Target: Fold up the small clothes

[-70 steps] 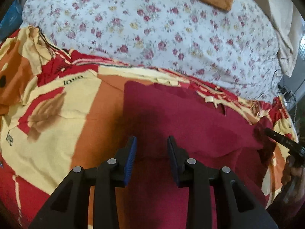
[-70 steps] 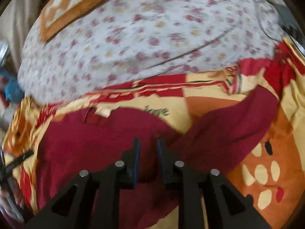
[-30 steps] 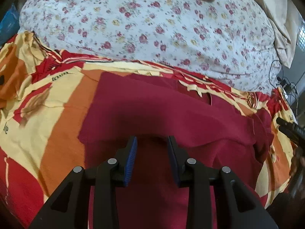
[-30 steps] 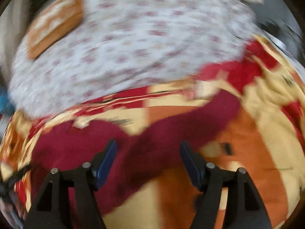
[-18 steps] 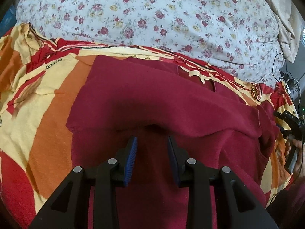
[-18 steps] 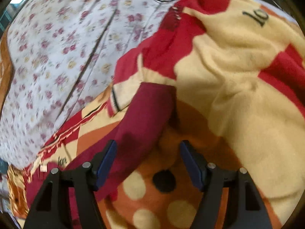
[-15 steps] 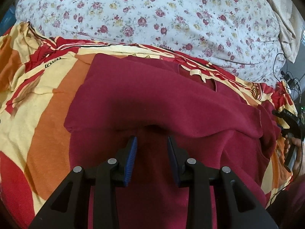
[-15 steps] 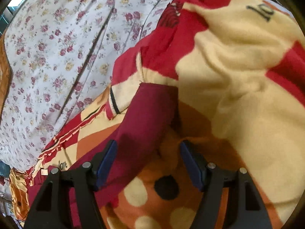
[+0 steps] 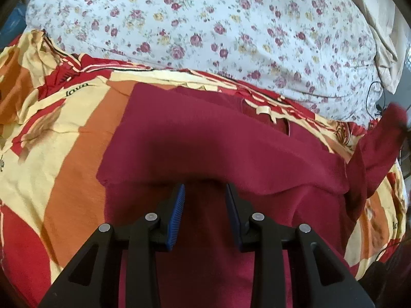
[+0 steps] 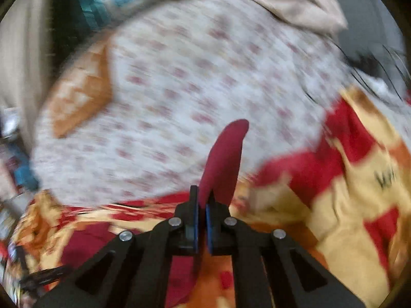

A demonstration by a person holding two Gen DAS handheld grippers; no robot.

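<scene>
Maroon shirt (image 9: 231, 154) lies spread on the patterned blanket (image 9: 51, 154), its near part folded over so a fold edge crosses its middle. One sleeve (image 10: 223, 159) is raised off the blanket, pinched in the right gripper (image 10: 201, 205), whose jaws are clamped together on it. The left gripper (image 9: 204, 200) sits over the shirt at the fold edge, jaws apart; whether its pads press cloth I cannot tell. Beyond the shirt lies a flowered sheet (image 9: 231, 25).

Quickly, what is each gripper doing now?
Left gripper: jaws apart, over the maroon shirt, gripping nothing.
Right gripper: shut on the shirt's sleeve.
</scene>
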